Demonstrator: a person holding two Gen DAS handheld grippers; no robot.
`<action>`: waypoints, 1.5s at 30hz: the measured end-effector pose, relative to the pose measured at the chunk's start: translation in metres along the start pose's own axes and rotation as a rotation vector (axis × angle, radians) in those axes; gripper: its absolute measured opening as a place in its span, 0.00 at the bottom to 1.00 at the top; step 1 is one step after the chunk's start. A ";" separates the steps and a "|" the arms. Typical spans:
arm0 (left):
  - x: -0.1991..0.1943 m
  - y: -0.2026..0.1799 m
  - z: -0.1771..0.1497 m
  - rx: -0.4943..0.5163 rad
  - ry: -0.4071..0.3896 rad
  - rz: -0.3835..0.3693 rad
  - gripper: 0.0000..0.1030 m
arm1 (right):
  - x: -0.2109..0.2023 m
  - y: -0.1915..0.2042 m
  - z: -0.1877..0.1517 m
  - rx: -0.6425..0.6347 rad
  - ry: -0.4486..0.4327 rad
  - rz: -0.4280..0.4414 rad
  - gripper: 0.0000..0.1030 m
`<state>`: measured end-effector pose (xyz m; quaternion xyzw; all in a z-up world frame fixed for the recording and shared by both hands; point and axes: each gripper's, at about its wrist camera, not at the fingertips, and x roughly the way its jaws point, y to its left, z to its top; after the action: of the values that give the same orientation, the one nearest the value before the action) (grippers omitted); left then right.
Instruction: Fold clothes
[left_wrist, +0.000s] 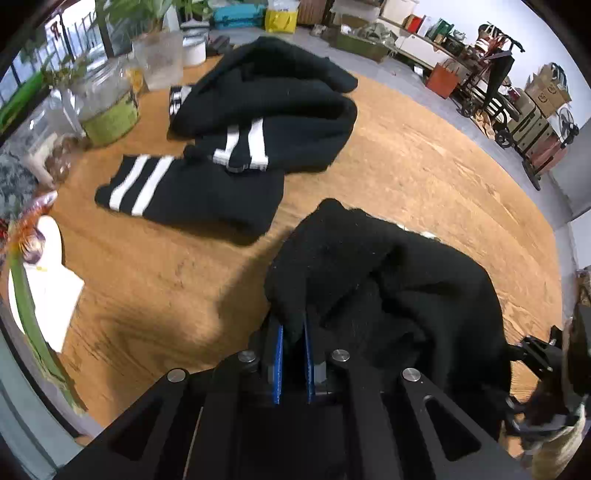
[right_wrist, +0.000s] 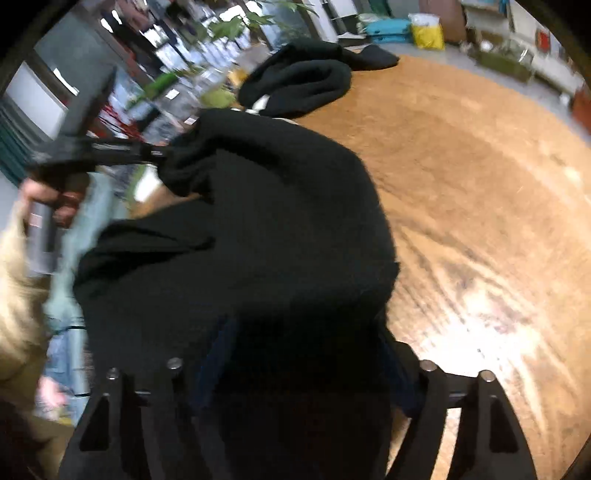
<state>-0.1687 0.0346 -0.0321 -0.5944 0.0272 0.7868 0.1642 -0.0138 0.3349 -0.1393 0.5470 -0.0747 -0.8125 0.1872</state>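
A black knitted garment (left_wrist: 388, 280) hangs bunched between my two grippers above the wooden table (left_wrist: 424, 166). My left gripper (left_wrist: 293, 325) is shut on one corner of it, and a fold of cloth stands up between the blue pads (left_wrist: 279, 354). In the right wrist view the same garment (right_wrist: 258, 221) drapes over my right gripper (right_wrist: 303, 332) and hides its fingertips. A thick wad of cloth fills the gap between its jaws. The left gripper (right_wrist: 162, 153) pinches the far corner there, held by a person's hand (right_wrist: 40, 195).
A folded black sweater with white stripes (left_wrist: 207, 192) lies on the far left of the table. Behind it is a heap of black clothes (left_wrist: 277, 107). Glass jars (left_wrist: 107, 107) and plants line the left edge, with a white sheet (left_wrist: 51, 295) nearer. Bare wood lies to the right.
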 end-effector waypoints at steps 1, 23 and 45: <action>0.001 0.001 -0.001 -0.005 0.013 -0.005 0.09 | 0.005 -0.001 0.001 0.010 0.011 -0.029 0.50; -0.022 -0.174 0.121 -0.109 -0.188 -0.449 0.78 | -0.224 -0.169 0.023 0.605 -0.494 -0.621 0.58; 0.080 -0.215 -0.024 0.352 0.048 0.135 0.38 | -0.027 -0.070 -0.073 0.170 0.027 -0.342 0.61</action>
<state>-0.1032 0.2503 -0.0816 -0.5717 0.2084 0.7648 0.2118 0.0467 0.4155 -0.1678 0.5764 -0.0464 -0.8158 0.0007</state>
